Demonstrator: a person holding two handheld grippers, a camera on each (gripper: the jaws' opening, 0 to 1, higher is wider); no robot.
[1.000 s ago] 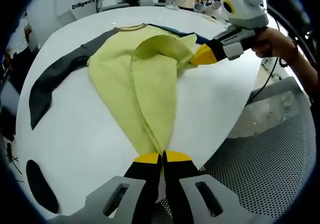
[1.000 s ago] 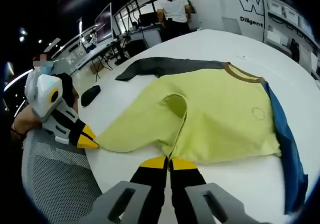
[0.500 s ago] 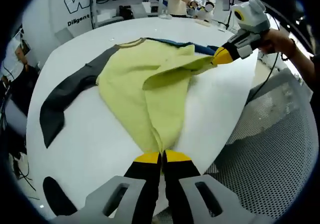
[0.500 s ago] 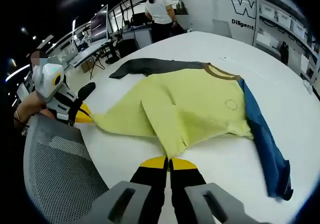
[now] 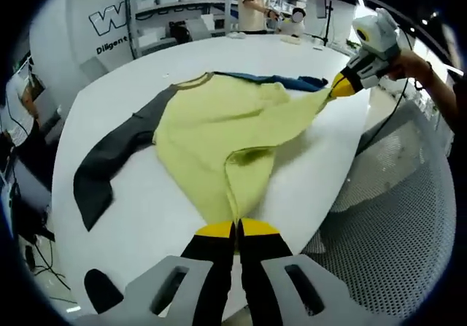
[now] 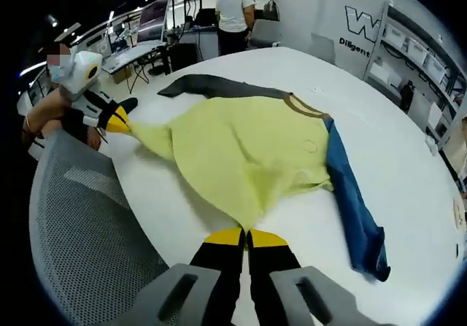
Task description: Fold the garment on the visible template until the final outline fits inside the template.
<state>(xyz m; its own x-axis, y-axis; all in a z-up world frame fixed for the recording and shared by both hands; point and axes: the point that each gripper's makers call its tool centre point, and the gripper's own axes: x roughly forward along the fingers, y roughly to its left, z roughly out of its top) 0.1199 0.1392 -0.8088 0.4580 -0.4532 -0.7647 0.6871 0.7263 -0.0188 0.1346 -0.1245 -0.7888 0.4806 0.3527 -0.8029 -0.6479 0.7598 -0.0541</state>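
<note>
We see the left gripper (image 5: 237,231) pinched tight on the near hem of the yellow garment (image 5: 219,133), which lies spread on the white table (image 5: 146,71). Its grey sleeve (image 5: 109,165) trails left, its blue sleeve (image 6: 354,206) right. The right gripper (image 6: 246,236) clamps another hem corner. A mesh chair (image 6: 80,224) stands near the table edge.

Both views bright, lit evenly from overhead. White bench (image 5: 306,173) ahead of the tongs gives a soft sheen, no hard glare; shadows faint. Strong fisheye bending toward the edges. Focus sharp near the tongs, background softer.
</note>
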